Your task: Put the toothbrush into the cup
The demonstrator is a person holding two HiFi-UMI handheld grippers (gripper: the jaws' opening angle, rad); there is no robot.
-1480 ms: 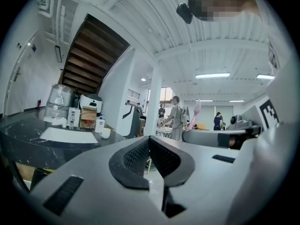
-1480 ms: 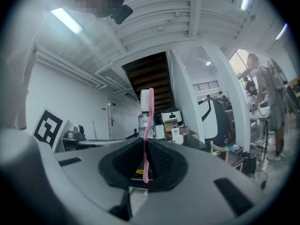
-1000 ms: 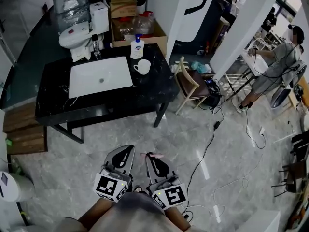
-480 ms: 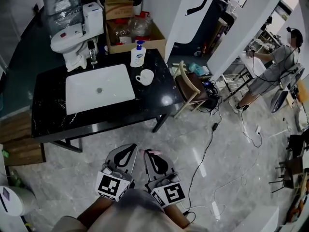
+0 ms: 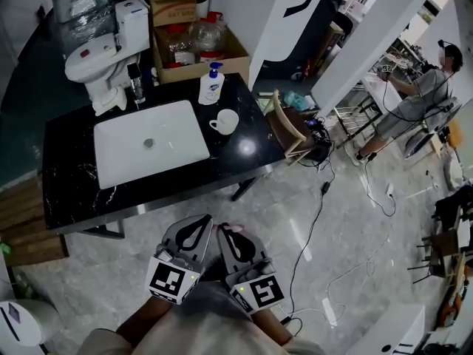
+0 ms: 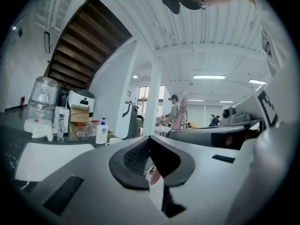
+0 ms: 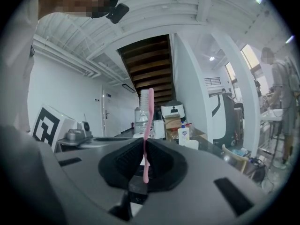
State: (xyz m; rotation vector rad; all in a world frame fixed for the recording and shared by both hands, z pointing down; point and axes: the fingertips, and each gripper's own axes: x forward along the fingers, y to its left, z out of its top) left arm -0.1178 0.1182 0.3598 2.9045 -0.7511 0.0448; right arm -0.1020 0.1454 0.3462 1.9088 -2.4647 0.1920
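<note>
A white cup (image 5: 224,121) stands on the black counter (image 5: 244,154), right of the white sink (image 5: 148,143); it also shows small in the right gripper view (image 7: 191,144) and the left gripper view (image 6: 114,140). My right gripper (image 5: 231,239) (image 7: 144,142) is shut on a pink toothbrush (image 7: 149,121) that stands upright between its pads, its tip (image 5: 235,228) just visible from above. My left gripper (image 5: 195,234) (image 6: 150,142) is beside it, shut with nothing held. Both hang level over the floor, short of the counter's front edge.
A soap bottle (image 5: 211,85) stands behind the cup, a tap (image 5: 134,80) behind the sink. A chair (image 5: 284,124) and cables (image 5: 318,205) lie right of the counter. A toilet (image 5: 96,58) and cardboard box (image 5: 196,43) are behind it. A person (image 5: 414,102) works far right.
Both grippers have moved forward together toward the counter, which now sits closer and lower in the head view. The right one's grip on the toothbrush is unchanged.
</note>
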